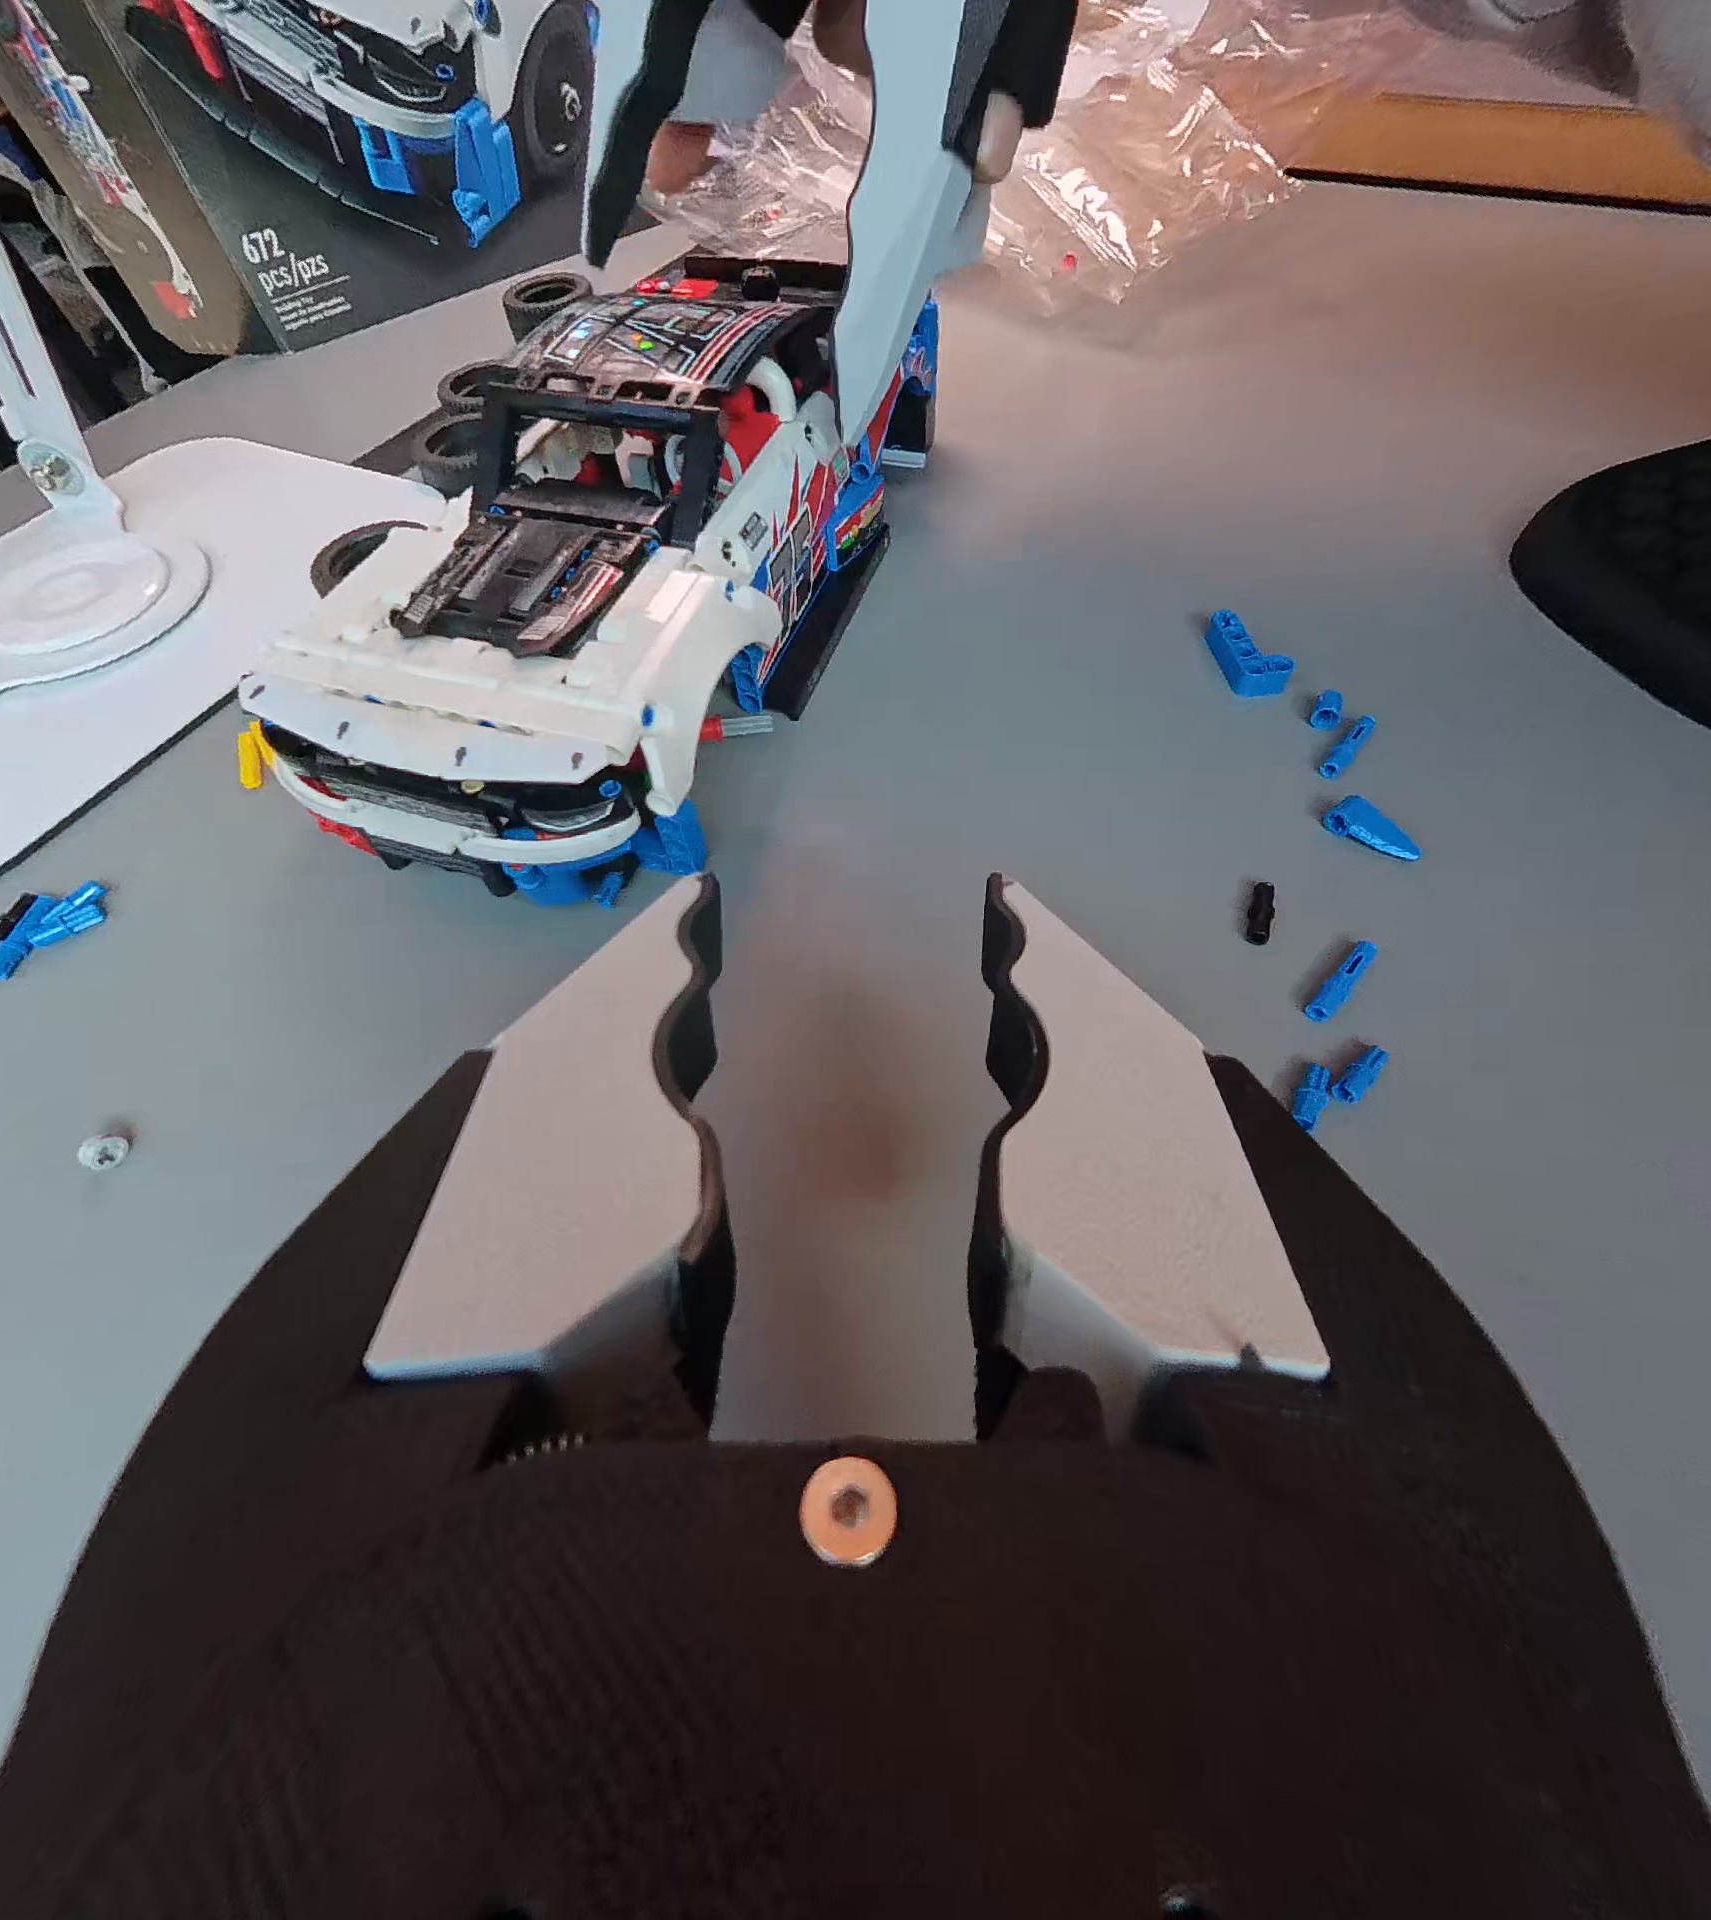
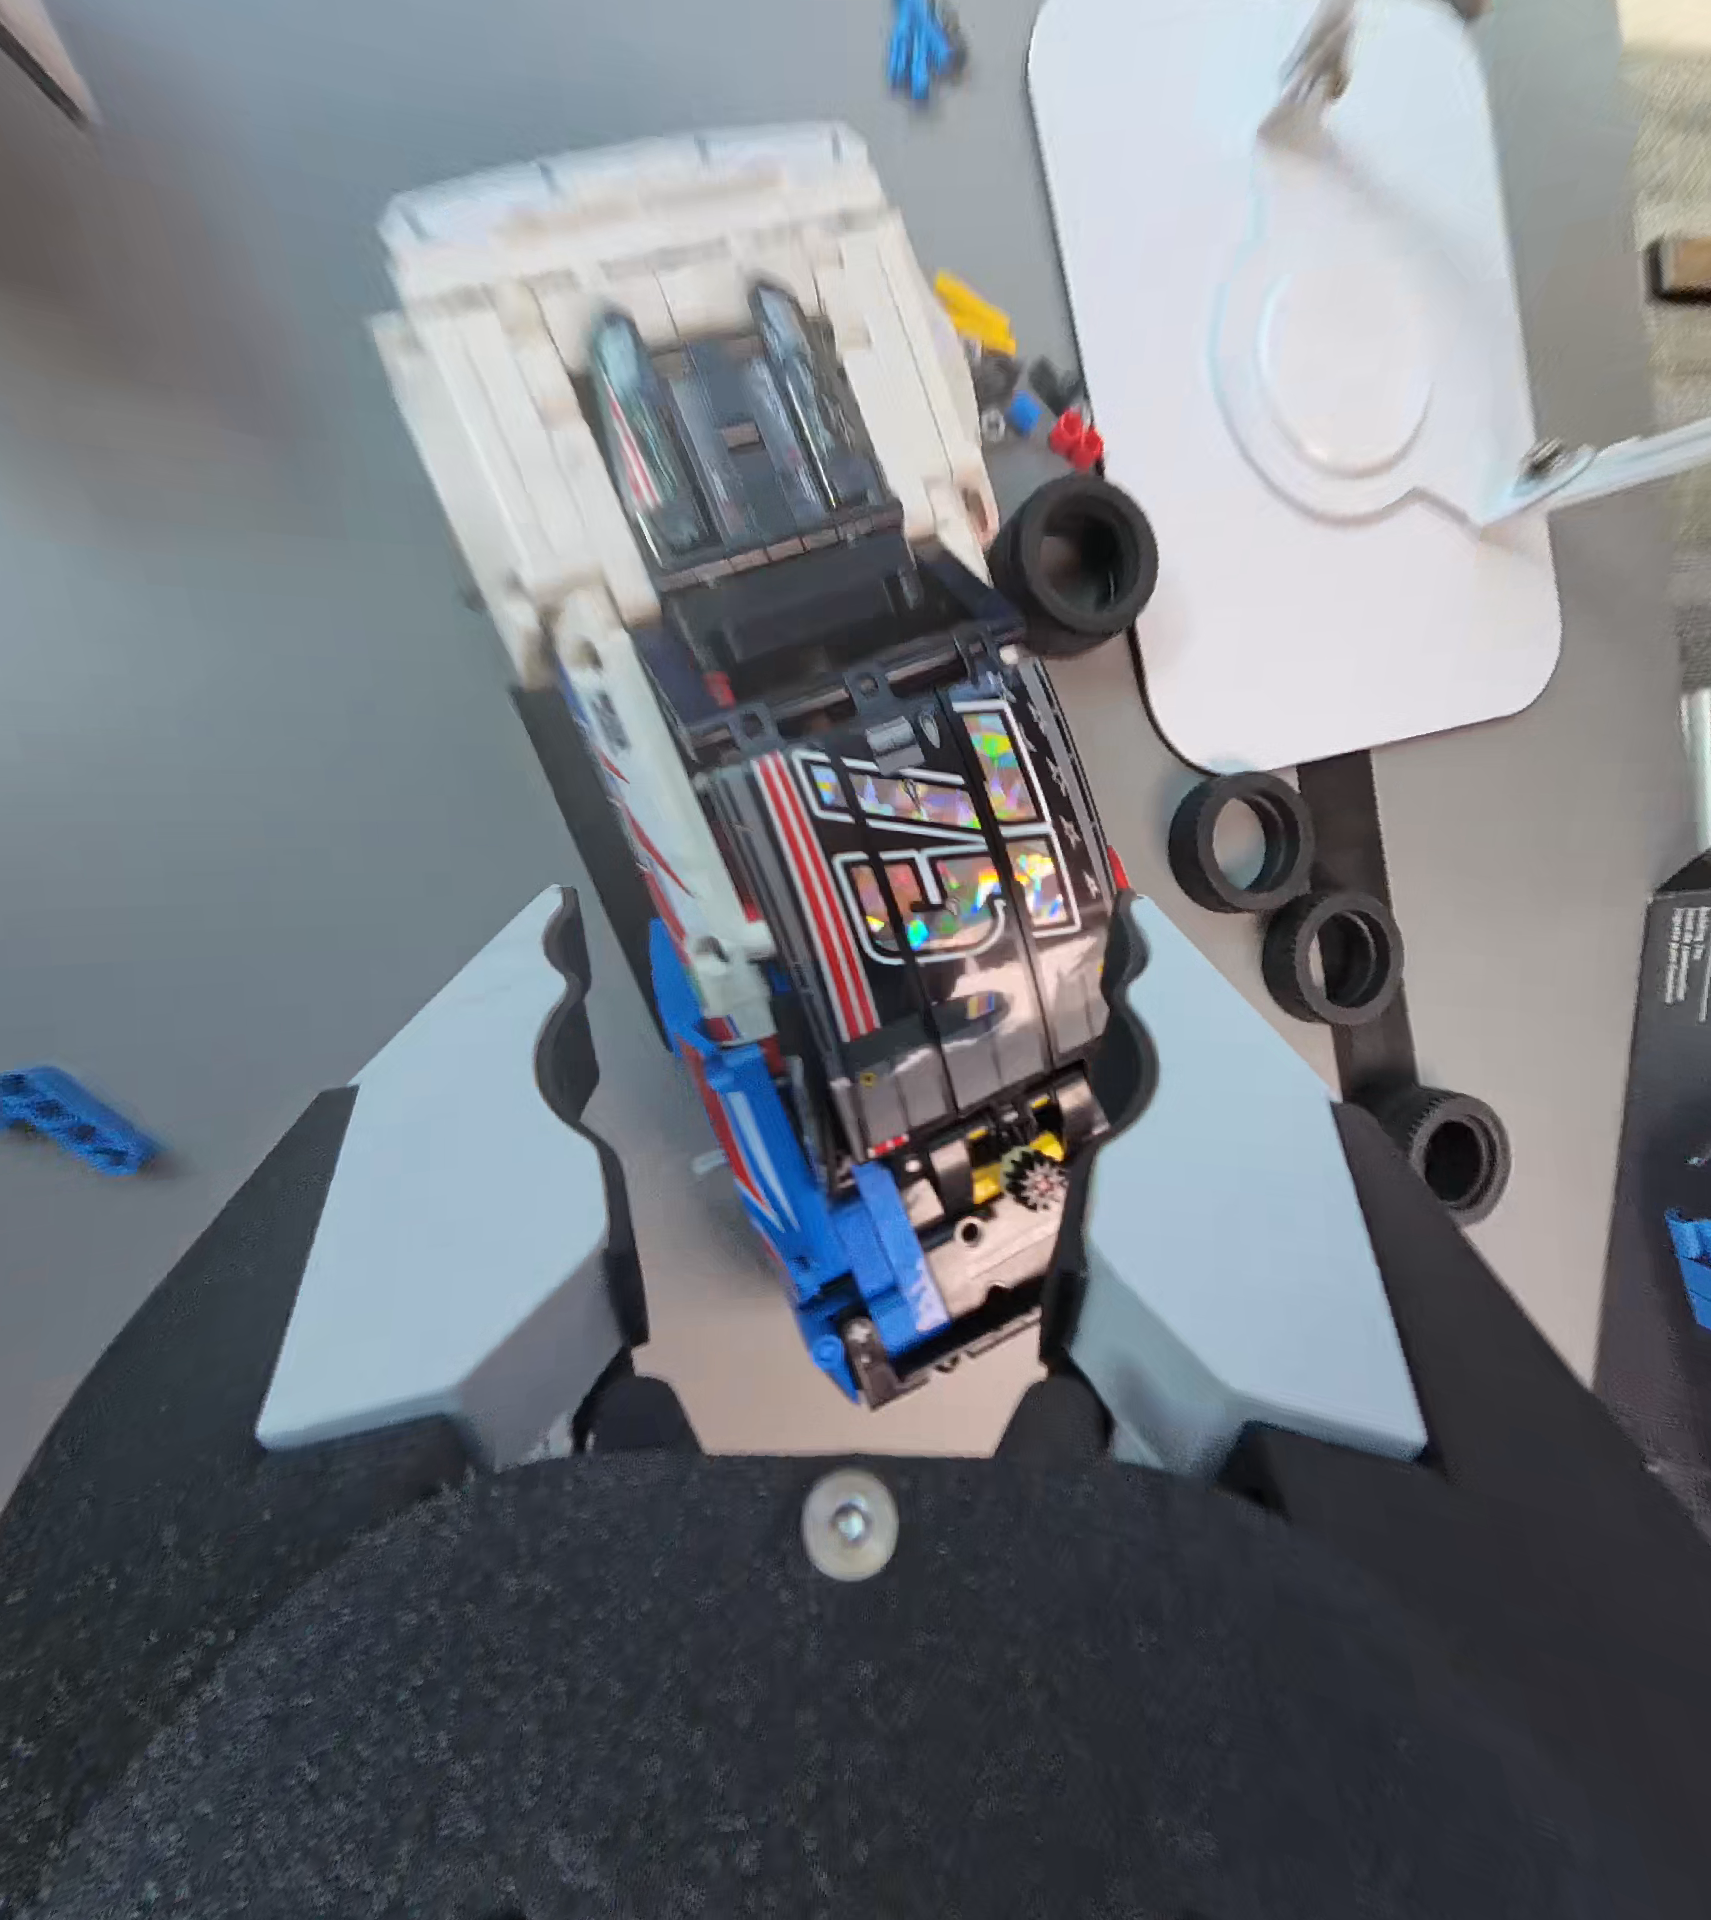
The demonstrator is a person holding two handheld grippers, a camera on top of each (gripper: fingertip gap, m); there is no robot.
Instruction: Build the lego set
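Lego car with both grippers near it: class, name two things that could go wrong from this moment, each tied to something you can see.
1. The right gripper straddles the rear of the lego car, jaws open. Closing hard could pop off the blue side panels.
2. Four loose black tyres lie beside the car. Shifting the car might knock them away.
3. The left gripper is open and empty above the grey table, among small blue pins; a sweep could scatter them.

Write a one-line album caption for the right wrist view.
Open grey-fingered right gripper straddles the rear of the white, black and blue lego car; loose black rubber tyres alongside.
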